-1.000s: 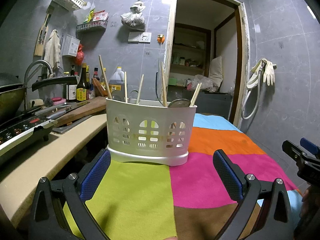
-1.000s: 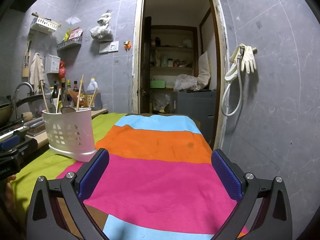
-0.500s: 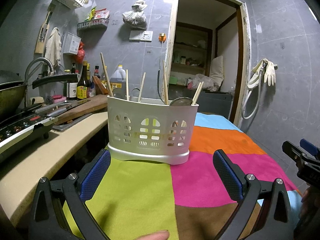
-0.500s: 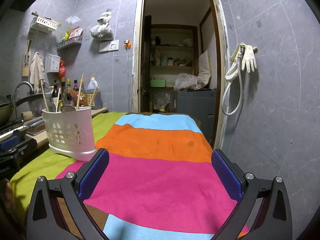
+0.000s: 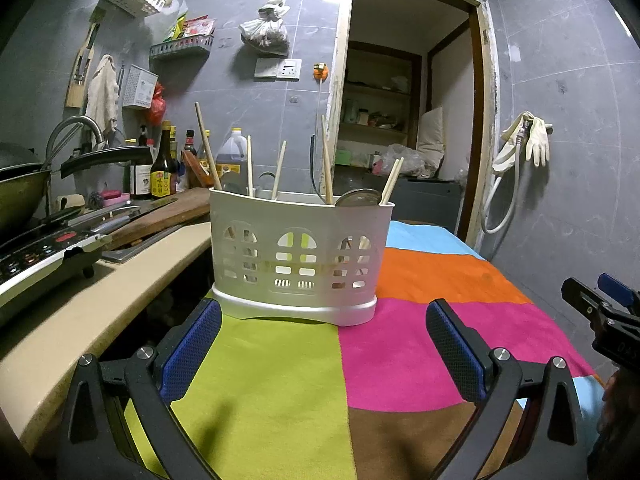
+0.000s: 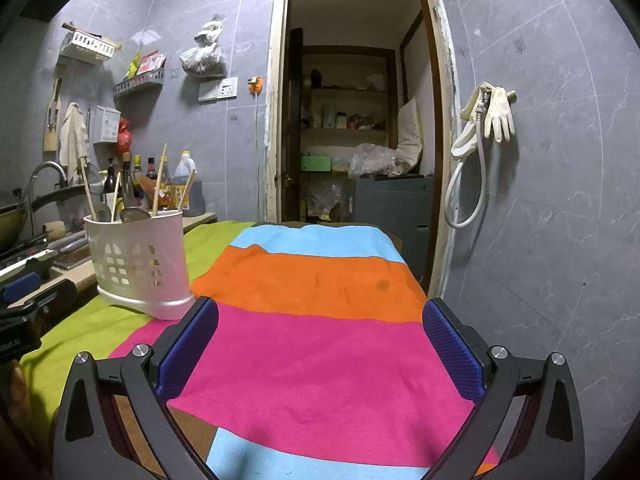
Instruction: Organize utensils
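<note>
- Left wrist view: the left hand-held gripper (image 5: 322,344) fills the bottom of the frame, its two blue-padded fingers (image 5: 192,348) spread wide with nothing between them.
- Just above the gripper, at centre frame, a white utensil holder (image 5: 298,256) stands upright on a striped cloth (image 5: 400,352), straddling the seam between the green patch and the pink one.
- Several wooden chopsticks (image 5: 208,148) lean out of the holder's top at different angles, and a metal spoon bowl (image 5: 358,198) shows at its right rim.
- Neither finger touches the holder; its base sits just ahead of the fingertips.
- To the left runs a beige counter (image 5: 80,308) with a stove (image 5: 44,256), a wok (image 5: 20,188) and sauce bottles (image 5: 162,168) farther back.
- At the right edge the right hand-held gripper (image 5: 600,308) pokes into frame, apart from the holder.
- Right wrist view: the right hand-held gripper (image 6: 320,340) occupies the bottom of the frame, jaws wide apart and holding nothing, above the pink band of the cloth (image 6: 320,360).
- The utensil holder (image 6: 138,264) stands at the left of the frame on the green stripe, well left of this gripper, with chopsticks (image 6: 160,176) and the spoon (image 6: 134,213) sticking up.
- The left gripper's dark body (image 6: 28,300) shows at the left edge, near the holder.
- An open doorway (image 6: 352,120) fills the upper centre, and rubber gloves (image 6: 496,114) hang on the grey tiled wall at the right.
</note>
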The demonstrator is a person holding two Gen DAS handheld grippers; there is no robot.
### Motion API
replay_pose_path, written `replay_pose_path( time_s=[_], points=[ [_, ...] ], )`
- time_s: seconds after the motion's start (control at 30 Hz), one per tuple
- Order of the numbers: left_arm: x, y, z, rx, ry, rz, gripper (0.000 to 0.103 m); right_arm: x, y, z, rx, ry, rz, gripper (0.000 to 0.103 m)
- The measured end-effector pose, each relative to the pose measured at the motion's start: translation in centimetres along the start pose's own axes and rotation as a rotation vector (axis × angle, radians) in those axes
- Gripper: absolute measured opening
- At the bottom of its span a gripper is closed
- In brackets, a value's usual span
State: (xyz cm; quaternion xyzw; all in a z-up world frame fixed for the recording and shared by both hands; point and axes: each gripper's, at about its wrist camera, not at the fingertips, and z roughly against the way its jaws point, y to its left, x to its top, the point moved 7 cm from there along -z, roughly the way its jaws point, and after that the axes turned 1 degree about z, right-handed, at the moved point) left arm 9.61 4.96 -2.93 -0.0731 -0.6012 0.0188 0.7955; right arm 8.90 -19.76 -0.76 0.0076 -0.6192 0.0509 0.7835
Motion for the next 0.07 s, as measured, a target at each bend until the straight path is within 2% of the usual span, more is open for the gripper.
replay_pose_path(
  time_s=[0.07],
  points=[
    [0.02, 0.03, 0.01, -0.001, 0.0, 0.0, 0.1, -0.08, 0.12, 0.0, 0.001, 0.001, 0.0, 0.103]
  ],
)
